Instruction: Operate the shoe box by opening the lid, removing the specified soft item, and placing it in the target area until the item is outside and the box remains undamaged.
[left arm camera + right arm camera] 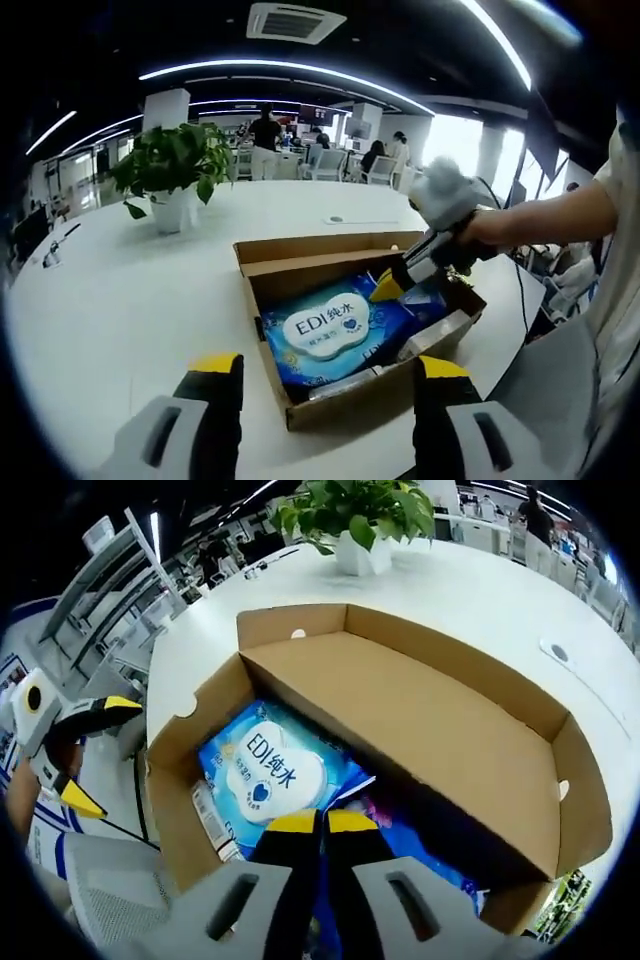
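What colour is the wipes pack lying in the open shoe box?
Blue with a white label, clearest in the right gripper view: wipes pack.

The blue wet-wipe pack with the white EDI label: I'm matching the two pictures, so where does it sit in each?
Left gripper view: blue wet-wipe pack lies inside the open brown cardboard box, centre.
Right gripper view: lower left of centre, inside the box, just above the right gripper.
Shared landmark: potted green plant on the white table.

White table w/ open cardboard shoe box near edge, potted plant behind.
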Demonstrator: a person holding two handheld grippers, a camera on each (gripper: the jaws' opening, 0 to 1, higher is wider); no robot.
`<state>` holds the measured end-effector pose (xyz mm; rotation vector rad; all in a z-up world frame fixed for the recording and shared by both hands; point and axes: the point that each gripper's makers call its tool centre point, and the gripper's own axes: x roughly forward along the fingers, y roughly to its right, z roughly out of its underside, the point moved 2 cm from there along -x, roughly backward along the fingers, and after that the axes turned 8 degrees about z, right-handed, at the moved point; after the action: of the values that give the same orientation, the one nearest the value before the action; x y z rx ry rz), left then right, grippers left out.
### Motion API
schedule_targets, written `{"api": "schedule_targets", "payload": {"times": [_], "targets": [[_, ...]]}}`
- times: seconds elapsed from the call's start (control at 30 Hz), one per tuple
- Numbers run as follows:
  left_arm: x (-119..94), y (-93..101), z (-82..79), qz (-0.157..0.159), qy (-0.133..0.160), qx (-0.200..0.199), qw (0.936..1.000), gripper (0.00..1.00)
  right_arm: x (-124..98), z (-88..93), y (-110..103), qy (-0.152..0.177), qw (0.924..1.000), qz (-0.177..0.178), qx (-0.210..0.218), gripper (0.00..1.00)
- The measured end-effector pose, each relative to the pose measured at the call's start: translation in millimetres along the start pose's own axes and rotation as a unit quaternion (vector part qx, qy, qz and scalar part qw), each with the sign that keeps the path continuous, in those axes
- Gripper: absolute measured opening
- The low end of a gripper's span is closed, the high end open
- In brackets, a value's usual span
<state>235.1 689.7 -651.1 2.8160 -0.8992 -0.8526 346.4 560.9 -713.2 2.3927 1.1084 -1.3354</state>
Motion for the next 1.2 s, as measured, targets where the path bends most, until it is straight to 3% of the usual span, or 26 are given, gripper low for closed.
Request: {"api": "schedule_targets", "payload": {"times": [0.23,0.53,0.8,1.0,1.2], "targets": [[4,3.7,-3.8,0.005,-0.001,0.009,1.0000,0.71,-15,-4.8,4,0.020,0.9997,0.012,-0.001,0.00],[17,11.9,1.2,0.013,-0.024,0.029,0.9992,0.70,-35,-4.1,9,0.050,0.9982,0.031,0.008,0.00],[27,23.1,2.1,0.028,-0.035,0.041,0.9982,0.70,-48,4.6,16,0.063,0.9969,0.043,0.022,0.00],[33,25.9,-5.6,0.034,-0.034,0.049,0.9976,0.69,-58,9.8,25,0.070,0.9960,0.047,0.032,0.00],[47,21.9,-11.9,0.028,-0.032,0.039,0.9983,0.62,-64,16.6,32,0.073,0.9954,0.050,0.039,0.00]]}}
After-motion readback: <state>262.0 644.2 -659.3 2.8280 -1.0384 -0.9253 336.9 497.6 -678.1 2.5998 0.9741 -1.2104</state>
